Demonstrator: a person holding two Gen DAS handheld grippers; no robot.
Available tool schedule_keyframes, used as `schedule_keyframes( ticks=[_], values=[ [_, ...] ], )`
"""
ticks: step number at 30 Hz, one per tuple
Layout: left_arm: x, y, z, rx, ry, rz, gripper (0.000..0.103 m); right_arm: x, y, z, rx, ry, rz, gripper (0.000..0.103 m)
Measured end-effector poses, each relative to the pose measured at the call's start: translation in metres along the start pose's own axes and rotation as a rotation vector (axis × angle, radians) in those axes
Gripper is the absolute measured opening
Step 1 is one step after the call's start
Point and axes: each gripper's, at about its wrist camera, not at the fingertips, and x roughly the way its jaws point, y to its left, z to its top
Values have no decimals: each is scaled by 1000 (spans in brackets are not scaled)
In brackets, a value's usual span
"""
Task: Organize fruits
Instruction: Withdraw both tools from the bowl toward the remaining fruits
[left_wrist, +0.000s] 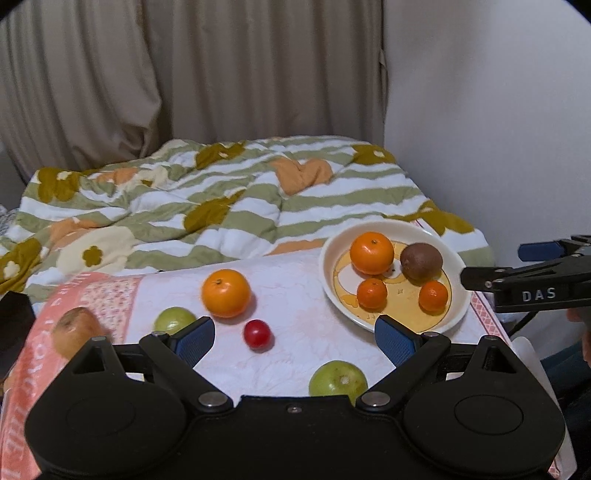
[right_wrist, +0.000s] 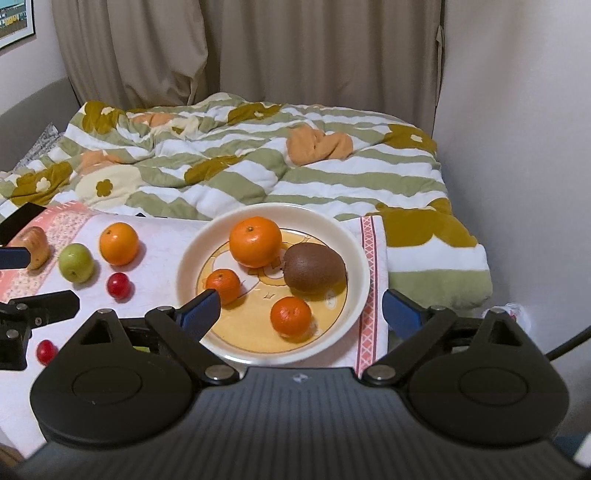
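A: How far along is the sorting?

B: Roughly halfway, I'd judge. The plate (right_wrist: 364, 258) already holds a large orange (right_wrist: 255, 242), a kiwi (right_wrist: 314, 271) and two small mandarins (right_wrist: 222, 284) (right_wrist: 291, 317). Still loose on the cloth-covered counter (left_wrist: 295, 280) are another orange (left_wrist: 226, 292), a red cherry tomato (left_wrist: 258, 334), two green fruits (left_wrist: 174, 319) (left_wrist: 338, 378) and a brownish fruit (left_wrist: 75, 330) at the left edge, maybe a pear; it's blurred. The right view shows a second red one (right_wrist: 46, 351) near the front edge.

A: And the hands?

B: The left hand-held gripper (left_wrist: 295, 341) hovers low over the counter with its jaws spread wide and nothing between them; the red tomato lies just ahead between the blue fingertips (left_wrist: 195, 338), so that looks like the likely next pick. The right hand-held gripper (right_wrist: 301, 310) hangs over the near side of the plate, jaws also wide apart and holding nothing, its left fingertip in front of one mandarin.

A: Anything behind?

B: A striped flowered quilt (right_wrist: 258, 173) on the bed, then curtains (right_wrist: 295, 48).
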Motion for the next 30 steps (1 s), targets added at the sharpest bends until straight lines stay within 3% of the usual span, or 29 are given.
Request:
schedule_keyframes(
  ticks=[10, 18, 30],
  values=[
    [-57, 31, -19, -95, -44, 104, 97, -44, 10, -2, 11, -40, 47, 103],
    [-84, 80, -26, -143, -74, 196, 98, -63, 38, -1, 24, -54, 78, 103],
    [-80, 182, -26, -136, -83, 193, 98, -59, 128, 11, 66, -64, 46, 103]
  ],
)
